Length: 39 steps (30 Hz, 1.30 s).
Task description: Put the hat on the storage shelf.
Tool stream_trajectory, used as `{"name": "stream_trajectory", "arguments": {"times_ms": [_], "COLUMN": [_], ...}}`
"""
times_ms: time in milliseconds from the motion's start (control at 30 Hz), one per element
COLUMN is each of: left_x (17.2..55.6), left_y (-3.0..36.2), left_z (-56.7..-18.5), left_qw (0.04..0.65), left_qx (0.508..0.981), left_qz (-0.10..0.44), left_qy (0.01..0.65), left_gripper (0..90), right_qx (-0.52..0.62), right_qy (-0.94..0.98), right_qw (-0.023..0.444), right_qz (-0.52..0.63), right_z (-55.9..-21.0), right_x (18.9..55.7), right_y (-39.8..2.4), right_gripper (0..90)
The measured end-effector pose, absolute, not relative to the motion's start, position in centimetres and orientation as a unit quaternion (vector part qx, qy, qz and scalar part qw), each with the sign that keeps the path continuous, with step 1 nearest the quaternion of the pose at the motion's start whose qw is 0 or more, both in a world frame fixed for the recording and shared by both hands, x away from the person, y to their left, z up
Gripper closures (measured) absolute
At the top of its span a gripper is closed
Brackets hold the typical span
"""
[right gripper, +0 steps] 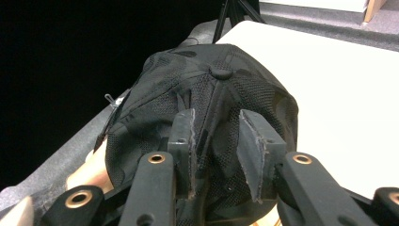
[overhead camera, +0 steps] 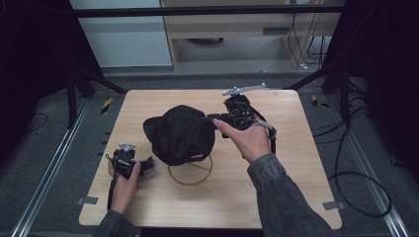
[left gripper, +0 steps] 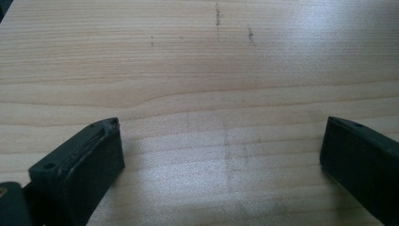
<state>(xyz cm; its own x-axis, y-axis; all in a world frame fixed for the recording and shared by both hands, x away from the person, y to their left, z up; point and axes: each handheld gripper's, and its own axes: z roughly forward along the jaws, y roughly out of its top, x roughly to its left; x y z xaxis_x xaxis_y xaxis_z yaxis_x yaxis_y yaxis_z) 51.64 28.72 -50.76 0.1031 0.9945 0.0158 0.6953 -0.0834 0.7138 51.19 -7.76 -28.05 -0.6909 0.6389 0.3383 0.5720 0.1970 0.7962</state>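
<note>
My left gripper (overhead camera: 129, 162) sits parked at about 8 o'clock on the surface (overhead camera: 276, 197), its jaws spread wide with only bare wood between them, so it stays out of the way. At the centre, the black cap (overhead camera: 181, 133) perches on a wooden stand (overhead camera: 190, 174), whose ring base peeks out at 6 o'clock beneath it; I judge the stand keeps the crown rounded. My right gripper (right gripper: 217, 155) meets the cap from 3 o'clock. Its jaws stand narrowly apart, straddling a crown seam below the top button (right gripper: 220, 72), and I see no fabric pinched, so I read this as a release.
</note>
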Motion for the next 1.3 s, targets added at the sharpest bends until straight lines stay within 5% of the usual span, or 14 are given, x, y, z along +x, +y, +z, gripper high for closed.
{"name": "stream_trajectory", "arguments": {"times_ms": [1300], "left_x": [51.6], "left_y": [28.6], "left_z": [-50.7], "left_qw": [0.282], "left_qx": [0.687], "left_qz": [0.264], "left_qy": [0.615], "left_gripper": [0.0], "right_qx": [0.396], "right_qy": [0.762], "right_qw": [0.051], "right_qz": [0.51], "right_z": [-26.8], "right_x": [49.4], "right_y": [-10.6], "right_gripper": [62.3]}}
